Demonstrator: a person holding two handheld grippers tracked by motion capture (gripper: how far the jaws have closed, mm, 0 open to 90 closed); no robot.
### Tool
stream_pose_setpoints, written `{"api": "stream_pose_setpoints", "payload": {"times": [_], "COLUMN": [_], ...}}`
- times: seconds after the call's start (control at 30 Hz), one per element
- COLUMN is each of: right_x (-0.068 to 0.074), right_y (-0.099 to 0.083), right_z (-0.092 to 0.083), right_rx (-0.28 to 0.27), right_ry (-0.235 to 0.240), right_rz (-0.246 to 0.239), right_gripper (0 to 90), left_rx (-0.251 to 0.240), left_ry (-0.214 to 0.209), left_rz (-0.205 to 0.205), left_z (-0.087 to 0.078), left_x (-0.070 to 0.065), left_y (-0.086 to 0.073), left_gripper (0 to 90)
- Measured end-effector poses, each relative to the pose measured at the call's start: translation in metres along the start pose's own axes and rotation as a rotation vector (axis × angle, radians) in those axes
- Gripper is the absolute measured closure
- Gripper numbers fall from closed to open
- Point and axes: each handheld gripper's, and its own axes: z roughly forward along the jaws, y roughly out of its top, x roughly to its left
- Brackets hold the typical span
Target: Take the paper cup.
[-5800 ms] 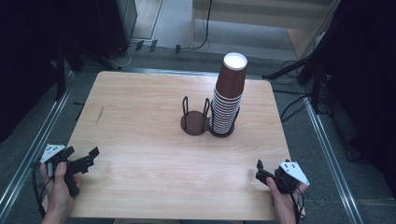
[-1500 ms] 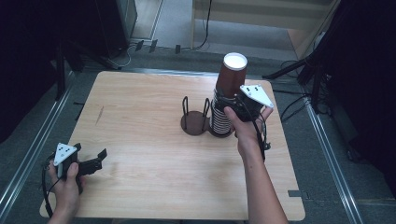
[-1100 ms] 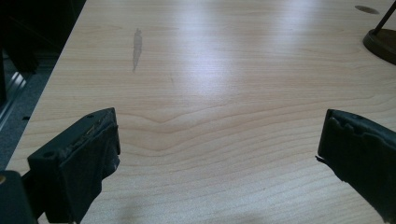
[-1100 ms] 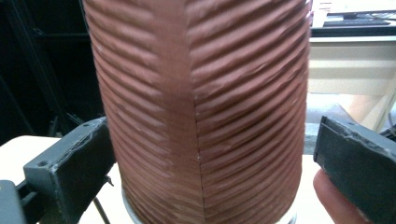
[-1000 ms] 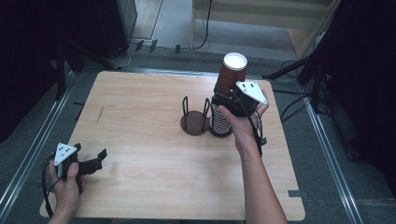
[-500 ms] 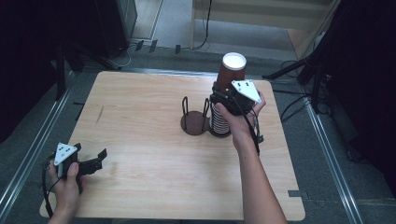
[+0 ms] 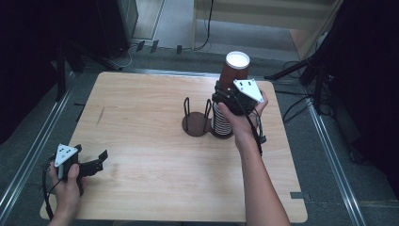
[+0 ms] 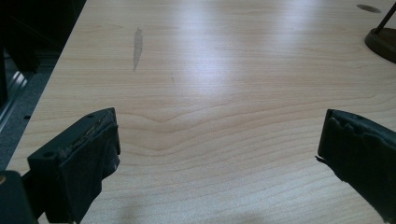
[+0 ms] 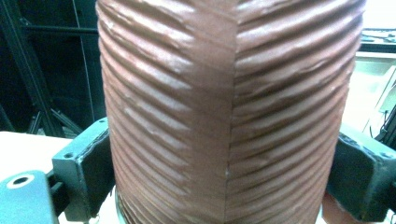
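A tall stack of brown ribbed paper cups (image 7: 221, 120) stands in a dark holder at the table's back right. The top cup (image 7: 235, 70) has a white inside. My right gripper (image 7: 223, 94) is at the upper part of the stack, its jaws pressed against both sides of the top cup (image 9: 224, 112). My left gripper (image 7: 96, 165) rests low over the front left corner of the wooden table (image 7: 141, 117). It is open, and bare wood lies between its fingertips (image 8: 84, 158).
A second dark round holder (image 7: 195, 126) with upright wire loops stands just left of the stack; its base edge (image 8: 383, 39) shows far off in the left gripper view. A dark streak (image 8: 137, 44) marks the wood. Metal rails and cables run beside the table.
My right gripper came up from the front right corner to the stack, then moved left until its jaws sat around the top cup. My left gripper has stayed near the front left corner.
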Motion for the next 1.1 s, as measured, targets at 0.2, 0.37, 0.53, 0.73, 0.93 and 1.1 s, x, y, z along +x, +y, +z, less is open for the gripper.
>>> {"api": "stream_pose_setpoints", "payload": {"times": [0.2, 0.37, 0.53, 0.73, 0.93, 1.1], "right_x": [0.0, 0.003, 0.004, 0.003, 0.001, -0.004], "right_y": [0.012, 0.027, 0.036, 0.051, 0.067, 0.082], "right_z": [-0.002, -0.005, -0.005, -0.009, -0.017, -0.027], "right_rx": [-0.021, -0.038, -0.048, -0.07, -0.107, -0.137], "right_ry": [0.001, -0.008, -0.013, -0.001, 0.01, 0.013], "right_rz": [0.001, -0.011, -0.008, -0.002, 0.001, 0.005], "right_gripper": [9.6, 9.7, 9.7, 9.7, 9.7, 9.7], "left_rx": [0.001, 0.001, 0.001, 0.0, 0.0, 0.002], "left_ry": [0.0, 0.001, 0.002, 0.002, 0.002, 0.002], "left_rz": [0.003, 0.003, 0.007, 0.005, 0.005, 0.006], "left_z": [0.0, 0.0, 0.0, 0.0, 0.001, 0.001], "left_x": [0.0, 0.0, 0.0, 0.0, -0.001, -0.001], "left_y": [0.0, 0.0, 0.0, 0.0, 0.0, 0.0], "left_gripper": [0.0, 0.0, 0.0, 0.0, 0.0, 0.0]}}
